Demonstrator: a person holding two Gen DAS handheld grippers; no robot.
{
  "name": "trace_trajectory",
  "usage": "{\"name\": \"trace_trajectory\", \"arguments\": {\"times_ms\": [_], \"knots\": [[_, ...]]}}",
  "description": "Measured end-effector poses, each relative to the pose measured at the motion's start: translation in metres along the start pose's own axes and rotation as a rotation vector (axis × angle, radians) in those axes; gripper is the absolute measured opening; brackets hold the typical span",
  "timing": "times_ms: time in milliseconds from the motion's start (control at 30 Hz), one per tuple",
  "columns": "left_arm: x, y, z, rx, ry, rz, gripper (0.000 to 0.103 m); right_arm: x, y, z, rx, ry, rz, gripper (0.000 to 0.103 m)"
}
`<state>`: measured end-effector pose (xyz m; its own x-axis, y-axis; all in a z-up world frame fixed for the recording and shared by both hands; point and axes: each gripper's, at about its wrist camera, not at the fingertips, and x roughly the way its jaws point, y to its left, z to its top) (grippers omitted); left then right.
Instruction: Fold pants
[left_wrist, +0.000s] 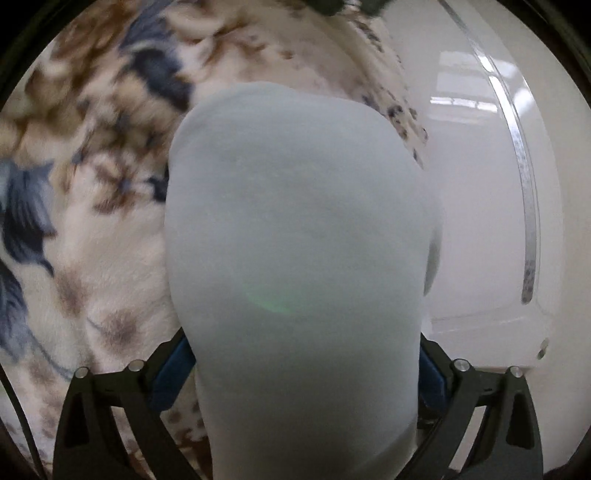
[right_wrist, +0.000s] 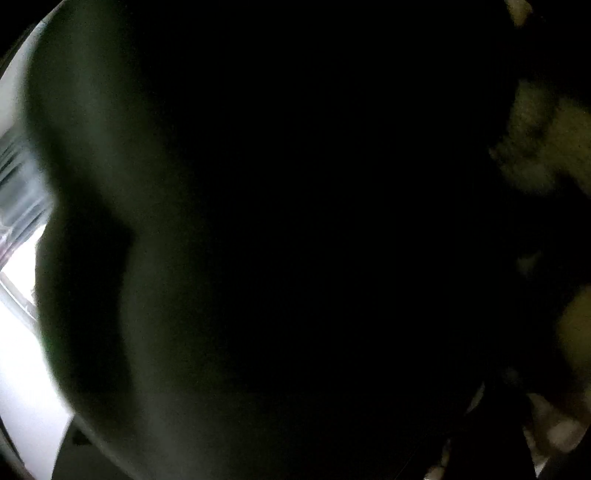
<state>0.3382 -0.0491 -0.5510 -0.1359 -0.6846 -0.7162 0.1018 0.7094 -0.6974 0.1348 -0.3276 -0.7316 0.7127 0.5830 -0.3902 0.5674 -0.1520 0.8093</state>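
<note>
In the left wrist view a pale grey-blue fold of the pants (left_wrist: 299, 236) hangs right in front of the lens and fills the middle. It runs down between the blue pads (left_wrist: 173, 373) of my left gripper (left_wrist: 303, 373), which looks shut on it. In the right wrist view dark cloth (right_wrist: 277, 240) lies over the lens and blacks out nearly everything. The right gripper's fingers are hidden behind it, so I cannot tell how they stand.
A fleecy blanket (left_wrist: 92, 155) with brown and blue flowers lies at the left. A white glossy panel (left_wrist: 480, 203) with a silver strip stands at the right. Bright light (right_wrist: 22, 350) shows at the right view's left edge, blanket patches (right_wrist: 546, 147) at its right.
</note>
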Motion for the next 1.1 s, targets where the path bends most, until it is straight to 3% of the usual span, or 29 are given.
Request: {"name": "trace_trajectory", "arguments": {"times_ms": [67,167,433,633,867,1100], "knots": [[-0.006,-0.005,-0.004,0.009,-0.007,0.008,0.094,-0.007,0.012,-0.003,-0.024,-0.025,-0.015,0.054],[-0.016,-0.014,-0.008,0.027,-0.027,0.009,0.089,-0.014,0.037,-0.007,-0.083,-0.048,-0.038,0.048],[-0.039,-0.044,-0.008,0.048,-0.074,-0.034,0.088,-0.034,0.110,-0.001,-0.231,-0.043,-0.017,0.045],[-0.066,-0.086,0.018,0.059,-0.138,-0.075,0.088,-0.049,0.188,0.015,-0.344,-0.049,-0.004,0.045],[-0.124,-0.144,0.102,0.121,-0.199,-0.097,0.088,-0.033,0.308,0.026,-0.442,-0.107,0.043,0.045],[-0.203,-0.155,0.232,0.185,-0.259,-0.075,0.088,0.059,0.440,0.058,-0.490,-0.159,0.135,0.045]]}}
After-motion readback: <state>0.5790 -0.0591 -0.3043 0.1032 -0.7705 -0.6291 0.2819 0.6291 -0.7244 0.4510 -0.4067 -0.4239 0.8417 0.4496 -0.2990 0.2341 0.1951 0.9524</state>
